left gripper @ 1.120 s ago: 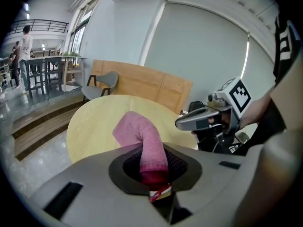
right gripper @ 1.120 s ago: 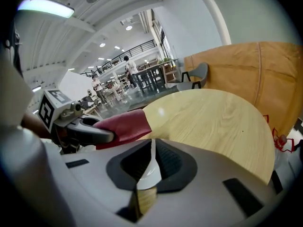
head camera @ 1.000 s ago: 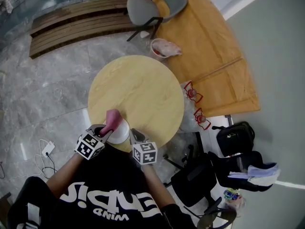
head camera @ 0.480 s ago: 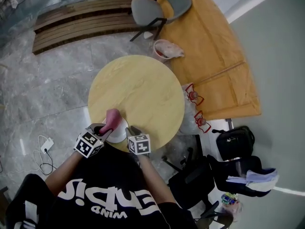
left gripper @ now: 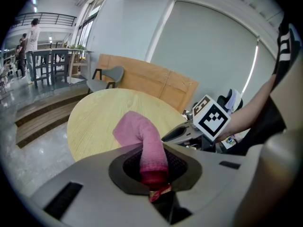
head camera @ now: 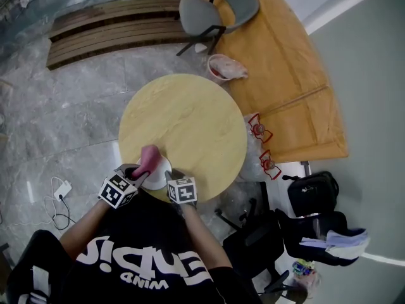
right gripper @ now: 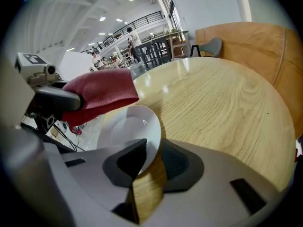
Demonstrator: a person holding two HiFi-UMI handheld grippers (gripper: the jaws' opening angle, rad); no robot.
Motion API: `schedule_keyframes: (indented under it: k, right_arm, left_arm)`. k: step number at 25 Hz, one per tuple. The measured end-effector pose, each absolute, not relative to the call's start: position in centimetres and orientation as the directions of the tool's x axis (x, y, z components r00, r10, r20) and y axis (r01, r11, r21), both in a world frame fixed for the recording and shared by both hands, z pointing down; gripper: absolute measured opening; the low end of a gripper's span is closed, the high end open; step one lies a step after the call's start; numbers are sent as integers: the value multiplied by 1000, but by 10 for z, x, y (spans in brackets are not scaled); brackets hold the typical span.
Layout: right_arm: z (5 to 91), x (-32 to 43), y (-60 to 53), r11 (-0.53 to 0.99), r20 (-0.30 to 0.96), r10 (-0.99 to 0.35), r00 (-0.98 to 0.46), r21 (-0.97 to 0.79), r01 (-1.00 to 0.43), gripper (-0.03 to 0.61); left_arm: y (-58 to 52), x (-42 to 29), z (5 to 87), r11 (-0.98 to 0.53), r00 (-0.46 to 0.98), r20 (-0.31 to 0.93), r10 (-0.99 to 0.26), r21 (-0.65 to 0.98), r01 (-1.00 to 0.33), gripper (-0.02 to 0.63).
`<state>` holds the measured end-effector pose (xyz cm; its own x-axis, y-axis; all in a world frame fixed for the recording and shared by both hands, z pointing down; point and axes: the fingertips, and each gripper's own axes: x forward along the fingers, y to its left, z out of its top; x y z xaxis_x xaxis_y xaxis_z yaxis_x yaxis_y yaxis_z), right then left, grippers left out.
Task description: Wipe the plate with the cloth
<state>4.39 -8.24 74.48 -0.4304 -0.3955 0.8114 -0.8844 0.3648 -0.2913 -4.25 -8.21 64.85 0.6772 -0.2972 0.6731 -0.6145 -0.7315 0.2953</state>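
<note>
The plate (right gripper: 125, 131) is at the table's (head camera: 190, 116) edge, on the side closest to the person. The right gripper (right gripper: 154, 163) has its fingers pinching the plate's rim. The plate looks tipped up, not flat on the table. The left gripper (left gripper: 154, 173) has its fingers pressed tight on one end of the pink cloth (left gripper: 142, 136). The rest of the cloth sticks out over the plate. I cannot tell if it touches the plate.

The right gripper only holds a thin bit of rim. If the cloth pushes too hard, the plate could slip out, slide off the table's edge and break on the floor (head camera: 76, 113). The cloth could also pull loose if it drags.
</note>
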Motion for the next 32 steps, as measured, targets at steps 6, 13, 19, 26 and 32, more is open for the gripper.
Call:
schedule_keyframes:
  k: [6, 13, 19, 26, 32]
  right_arm:
    - [746, 44, -83, 334, 813, -411, -412, -286, -898, 83]
    - [746, 43, -83, 331, 812, -411, -415, -291, -897, 83]
    - [745, 45, -82, 312, 808, -409, -423, -312, -897, 83]
    - [744, 46, -83, 313, 809, -413, -417, -304, -900, 83]
    - [746, 48, -83, 297, 808, -421, -412, -306, -905, 83]
  left_arm:
    - [-79, -38, 653, -722, 687, 673, -275, 328, -609, 51]
    - [-79, -18, 656, -757, 703, 676, -222, 335, -561, 51]
    - [-83, 7, 658, -771, 716, 676, -174, 359, -526, 51]
    - [-73, 31, 678, -817, 689, 720, -78, 350, -459, 51]
    - [-84, 34, 696, -817, 639, 766, -72, 322, -478, 51]
